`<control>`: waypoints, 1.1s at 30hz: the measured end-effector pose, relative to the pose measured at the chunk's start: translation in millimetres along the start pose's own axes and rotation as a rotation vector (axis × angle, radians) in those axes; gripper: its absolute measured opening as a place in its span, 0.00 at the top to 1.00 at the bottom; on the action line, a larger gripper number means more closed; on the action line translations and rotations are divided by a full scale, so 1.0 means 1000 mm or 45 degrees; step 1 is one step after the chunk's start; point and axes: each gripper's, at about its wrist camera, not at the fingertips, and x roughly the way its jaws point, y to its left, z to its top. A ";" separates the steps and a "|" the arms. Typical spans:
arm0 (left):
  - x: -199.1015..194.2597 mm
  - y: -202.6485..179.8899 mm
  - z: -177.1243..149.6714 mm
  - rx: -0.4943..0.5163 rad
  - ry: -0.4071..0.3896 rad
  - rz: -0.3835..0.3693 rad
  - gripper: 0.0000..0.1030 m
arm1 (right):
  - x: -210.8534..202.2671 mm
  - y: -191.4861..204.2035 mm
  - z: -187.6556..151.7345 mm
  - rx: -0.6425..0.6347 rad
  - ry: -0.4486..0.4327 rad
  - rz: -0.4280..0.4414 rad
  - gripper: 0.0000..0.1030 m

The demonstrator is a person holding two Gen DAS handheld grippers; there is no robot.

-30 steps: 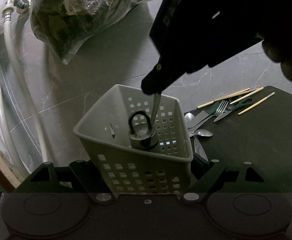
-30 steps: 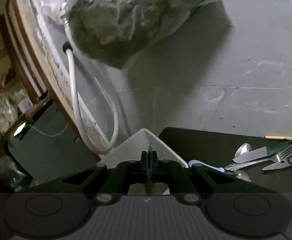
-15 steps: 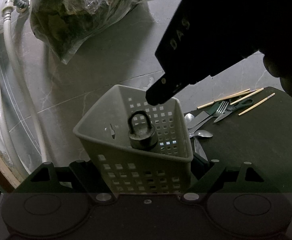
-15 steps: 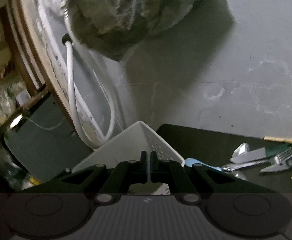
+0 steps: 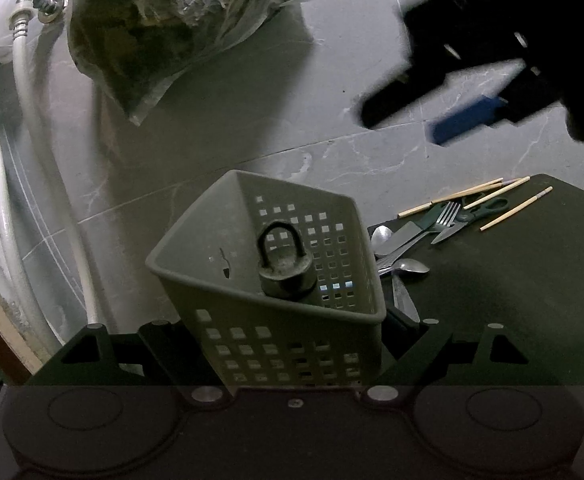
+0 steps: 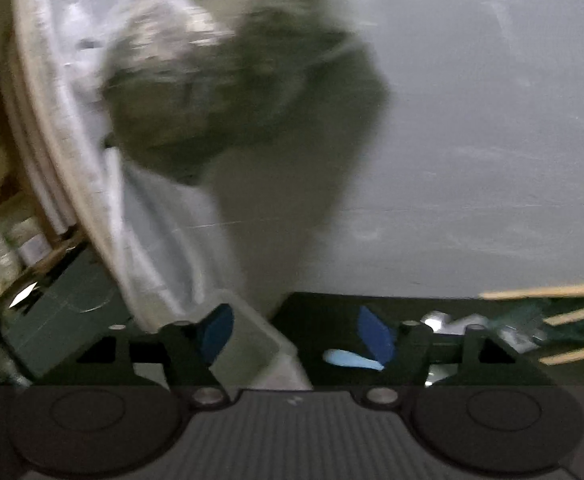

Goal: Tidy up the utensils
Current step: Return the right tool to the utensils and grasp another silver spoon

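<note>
While the left gripper clamps the perforated basket, most utensils lie on the dark table beside it, unsorted. Above them, the right gripper has just been opening, nothing between its jaws. Its own view is blurred; the basket's contents are hard to make out.

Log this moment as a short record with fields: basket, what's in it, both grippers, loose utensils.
basket: perforated basket, clamped between the left gripper fingers
contents: padlock; nothing else can be made out inside
right gripper: open, empty, jaws have just been opening; held off to the right of the basket
loose utensils: fork, spoon, scissors, chopsticks, on the dark table
</note>
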 end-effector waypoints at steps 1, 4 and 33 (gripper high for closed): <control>0.000 0.000 0.000 0.001 -0.001 0.001 0.16 | 0.000 -0.008 -0.002 0.022 0.005 -0.036 0.18; 0.000 -0.001 0.000 0.010 -0.003 0.003 0.16 | -0.002 -0.029 -0.009 0.095 0.039 -0.129 0.14; 0.003 -0.011 -0.004 0.197 -0.070 0.045 0.16 | 0.072 -0.071 -0.048 -0.029 0.361 -0.263 0.01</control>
